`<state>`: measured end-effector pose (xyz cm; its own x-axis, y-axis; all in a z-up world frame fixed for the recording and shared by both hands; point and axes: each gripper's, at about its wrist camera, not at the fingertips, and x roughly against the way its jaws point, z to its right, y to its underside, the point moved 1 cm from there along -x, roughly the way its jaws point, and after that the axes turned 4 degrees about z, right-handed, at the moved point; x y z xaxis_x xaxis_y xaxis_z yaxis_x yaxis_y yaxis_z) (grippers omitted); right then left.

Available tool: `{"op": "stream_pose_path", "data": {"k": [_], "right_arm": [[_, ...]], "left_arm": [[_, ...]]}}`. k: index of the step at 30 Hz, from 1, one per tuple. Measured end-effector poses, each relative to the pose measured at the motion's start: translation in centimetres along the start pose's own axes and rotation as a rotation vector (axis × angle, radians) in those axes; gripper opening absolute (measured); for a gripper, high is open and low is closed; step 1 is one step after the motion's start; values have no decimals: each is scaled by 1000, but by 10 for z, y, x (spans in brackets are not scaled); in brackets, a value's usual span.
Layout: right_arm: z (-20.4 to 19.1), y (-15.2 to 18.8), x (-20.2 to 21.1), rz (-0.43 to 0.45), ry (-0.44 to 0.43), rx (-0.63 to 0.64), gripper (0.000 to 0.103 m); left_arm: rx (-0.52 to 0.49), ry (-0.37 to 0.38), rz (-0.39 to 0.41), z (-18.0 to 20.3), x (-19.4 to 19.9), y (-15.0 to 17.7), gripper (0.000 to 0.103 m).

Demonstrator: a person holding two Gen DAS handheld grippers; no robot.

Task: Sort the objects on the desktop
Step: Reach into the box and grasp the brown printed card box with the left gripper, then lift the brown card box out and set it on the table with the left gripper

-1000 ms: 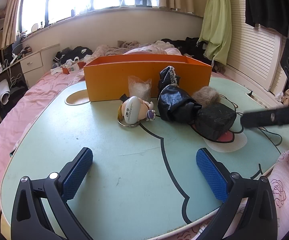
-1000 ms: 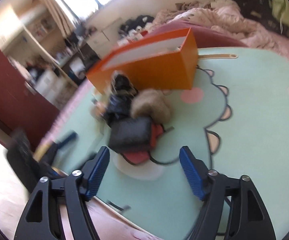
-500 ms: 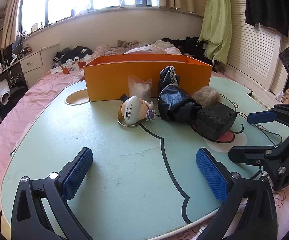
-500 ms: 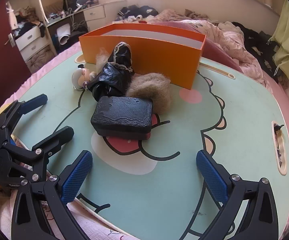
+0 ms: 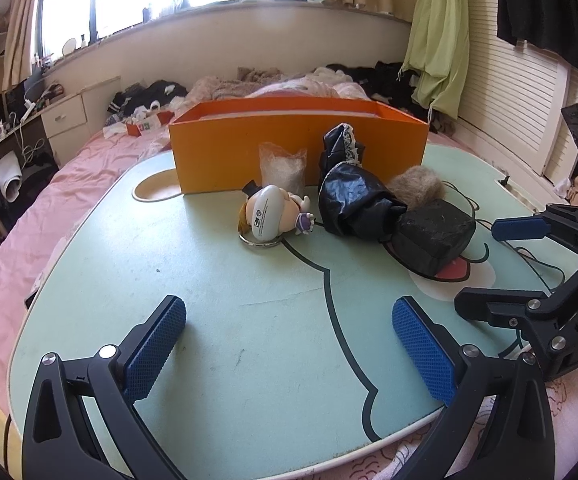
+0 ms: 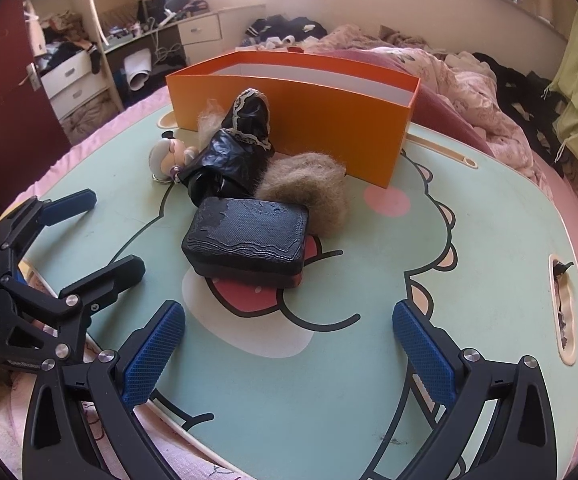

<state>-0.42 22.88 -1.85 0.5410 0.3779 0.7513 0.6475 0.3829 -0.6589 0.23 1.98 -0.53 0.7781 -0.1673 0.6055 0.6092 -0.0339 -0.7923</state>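
Left gripper point(image 5: 289, 344) – jaws wide, empty, above the table point(image 5: 217, 288). Right gripper point(image 6: 289, 344) – jaws wide, empty. At its 12 o'clock lies the black case point(image 6: 247, 236), touching the fur tuft point(image 6: 309, 190) and black bag point(image 6: 233, 156). The doll keychain point(image 5: 273, 214) lies at 11 o'clock; the orange box point(image 6: 329, 120) stands behind.

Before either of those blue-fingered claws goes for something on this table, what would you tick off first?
1. Left gripper open, holding nothing: ok.
2. Right gripper open, holding nothing: ok.
3. Orange box upright with its top open: ok.
4. Black case lying free of the rest: not ok, the fur ball and black bag crowd against it.
5. Doll keychain has room around it for fingers: ok.
6. Room left inside the box: cannot tell, its floor is hidden.
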Motion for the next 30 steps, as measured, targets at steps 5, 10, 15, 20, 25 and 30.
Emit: {"op": "stream_pose_path", "data": {"k": [5,10,15,20,25,30], "right_arm": [[-1,1,0,1,0,0,103],[-1,1,0,2,-1,0,103],[-1,1,0,2,-1,0,103],[-1,1,0,5,-1,-1,103],[-3,0,0,9,-2,-2,103],[-4,-2,-1,13,-4,-4,103]], "left_arm": [[57,75,38,-19,19,-34,103],[60,99,73,-44,24,-114,79],[92,187,-211,-56,-52,-178,44],[71,106,-432,-39,-131,-179,44],[98,33,-540,-36,-174,-170,44],[69,-17,-583,-30,-195,-162,64]]}}
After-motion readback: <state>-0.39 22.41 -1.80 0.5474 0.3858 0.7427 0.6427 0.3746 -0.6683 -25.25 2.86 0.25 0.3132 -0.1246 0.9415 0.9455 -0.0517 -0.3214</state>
